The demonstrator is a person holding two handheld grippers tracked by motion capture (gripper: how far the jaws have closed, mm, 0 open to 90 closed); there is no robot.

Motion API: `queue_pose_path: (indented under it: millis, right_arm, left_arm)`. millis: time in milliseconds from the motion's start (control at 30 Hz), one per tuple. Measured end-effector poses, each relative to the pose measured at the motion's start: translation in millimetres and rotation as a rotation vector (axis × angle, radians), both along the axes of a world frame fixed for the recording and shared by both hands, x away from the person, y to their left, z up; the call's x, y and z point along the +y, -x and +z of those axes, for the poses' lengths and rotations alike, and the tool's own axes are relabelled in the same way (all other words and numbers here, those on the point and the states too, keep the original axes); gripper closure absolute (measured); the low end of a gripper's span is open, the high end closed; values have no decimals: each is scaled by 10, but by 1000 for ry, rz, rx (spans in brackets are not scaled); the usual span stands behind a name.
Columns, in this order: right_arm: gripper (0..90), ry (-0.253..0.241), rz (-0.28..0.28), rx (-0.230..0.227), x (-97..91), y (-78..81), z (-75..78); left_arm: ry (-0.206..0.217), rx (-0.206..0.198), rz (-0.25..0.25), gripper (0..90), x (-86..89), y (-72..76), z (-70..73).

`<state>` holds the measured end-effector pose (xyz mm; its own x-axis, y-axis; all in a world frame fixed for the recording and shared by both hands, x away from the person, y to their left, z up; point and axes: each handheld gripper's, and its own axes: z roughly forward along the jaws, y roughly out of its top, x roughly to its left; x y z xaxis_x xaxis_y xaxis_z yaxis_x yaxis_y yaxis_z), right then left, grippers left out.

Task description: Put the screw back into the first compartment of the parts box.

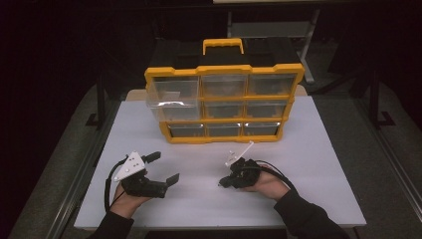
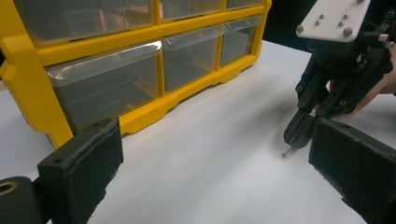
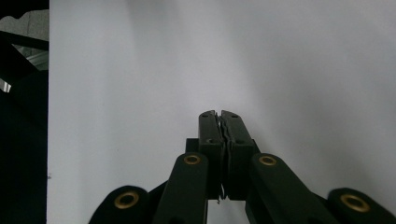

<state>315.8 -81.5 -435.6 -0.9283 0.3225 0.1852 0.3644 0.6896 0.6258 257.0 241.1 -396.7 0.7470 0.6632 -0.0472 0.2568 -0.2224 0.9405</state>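
Note:
A yellow organiser (image 1: pixel 223 69) with several clear drawers stands at the back of the white table (image 1: pixel 308 164). Its top left drawer (image 1: pixel 171 93) is pulled out a little. My left gripper (image 1: pixel 164 167) rests open near the front left, jaws wide apart with nothing between them; in the left gripper view it (image 2: pixel 215 140) faces the bottom drawers (image 2: pixel 107 86). My right gripper (image 1: pixel 220 183) points down at the table, front centre, jaws pressed together (image 3: pixel 219 114). A small metal screw (image 2: pixel 286 152) pokes out below the right gripper's (image 2: pixel 299 134) tips, at the table surface.
The organiser's black and yellow handle (image 1: pixel 223 46) sticks up behind it. Dark floor and metal frame legs (image 1: pixel 99 99) surround the table. Bare white tabletop lies between the grippers and the organiser.

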Motion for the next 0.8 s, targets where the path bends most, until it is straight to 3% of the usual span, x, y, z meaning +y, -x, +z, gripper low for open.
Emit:
queue_pose_path:
  millis: [267, 433, 800]
  right_arm:
    - [878, -28, -4, -23, -38, -16, 61]
    - [878, -48, -5, -1, -57, -10, 145]
    - [878, -40, -15, -7, -64, -29, 307]
  left_arm:
    - [1, 0, 1, 24, 0, 2, 3]
    - [4, 1, 2, 24, 0, 2, 3]
    - [0, -3, 1, 24, -1, 0, 4]
